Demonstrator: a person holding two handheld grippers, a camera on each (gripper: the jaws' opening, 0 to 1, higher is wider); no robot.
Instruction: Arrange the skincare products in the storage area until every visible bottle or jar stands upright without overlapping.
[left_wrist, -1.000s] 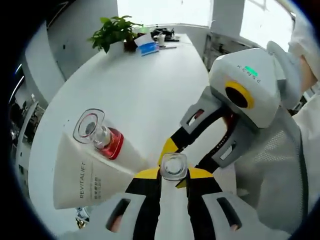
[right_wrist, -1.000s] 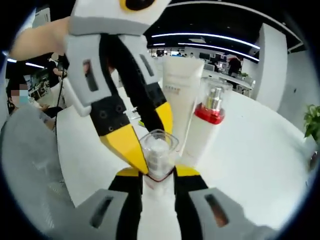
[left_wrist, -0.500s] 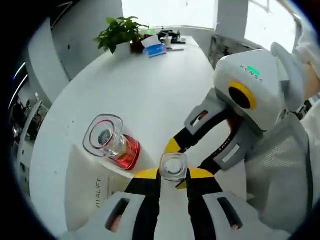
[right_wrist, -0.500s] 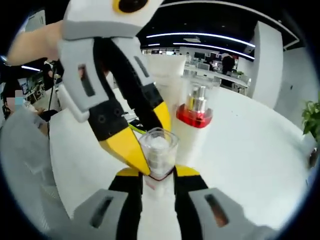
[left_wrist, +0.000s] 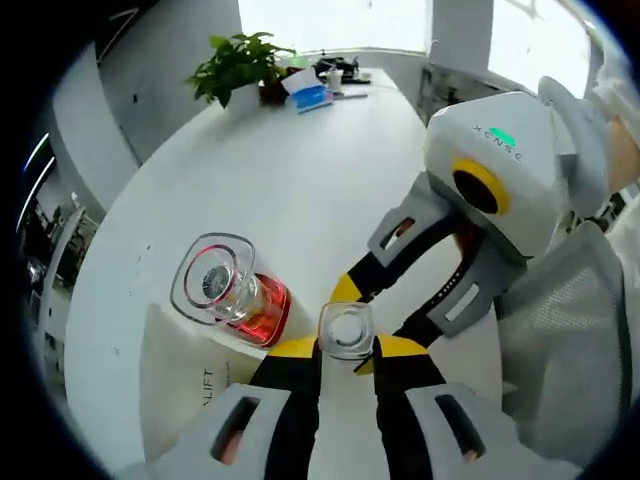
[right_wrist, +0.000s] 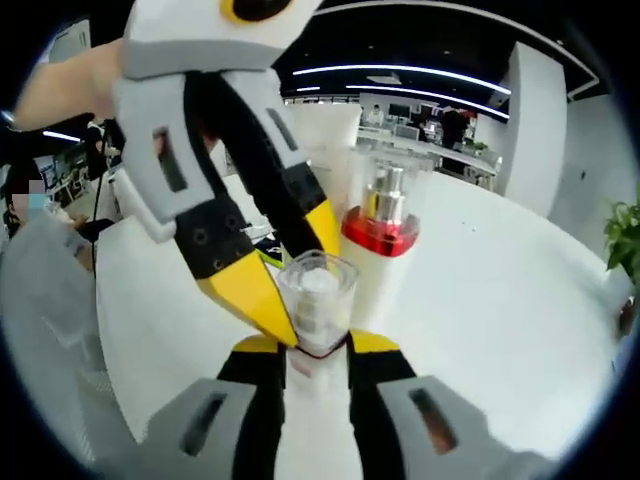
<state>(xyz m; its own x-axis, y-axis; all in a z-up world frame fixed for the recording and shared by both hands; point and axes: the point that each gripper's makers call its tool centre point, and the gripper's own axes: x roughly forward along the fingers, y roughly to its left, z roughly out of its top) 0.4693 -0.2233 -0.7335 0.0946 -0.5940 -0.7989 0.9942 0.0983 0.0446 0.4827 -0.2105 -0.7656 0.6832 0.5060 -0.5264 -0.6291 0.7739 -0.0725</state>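
Note:
A small bottle with a clear square cap (left_wrist: 347, 330) (right_wrist: 318, 296) is held upright over the white table (left_wrist: 300, 190). My left gripper (left_wrist: 347, 350) (right_wrist: 295, 270) is shut on it. My right gripper (right_wrist: 318, 346) (left_wrist: 378, 308) is shut on it too, from the opposite side. Close to its left in the left gripper view stands a white pump bottle with a red collar and clear cap (left_wrist: 228, 293) (right_wrist: 384, 232). A white tube marked REVITALIFT (left_wrist: 190, 385) (right_wrist: 322, 140) stands right beside the pump bottle.
A potted plant (left_wrist: 236, 66) and a blue box with small items (left_wrist: 308, 96) sit at the table's far end. A person's white mesh sleeve (left_wrist: 560, 340) fills the right side. Another plant (right_wrist: 625, 240) shows at the right edge of the right gripper view.
Both grippers have carried the held bottle closer to the red-collared pump bottle and the tube, which now look larger and nearer. Both grips are unchanged.

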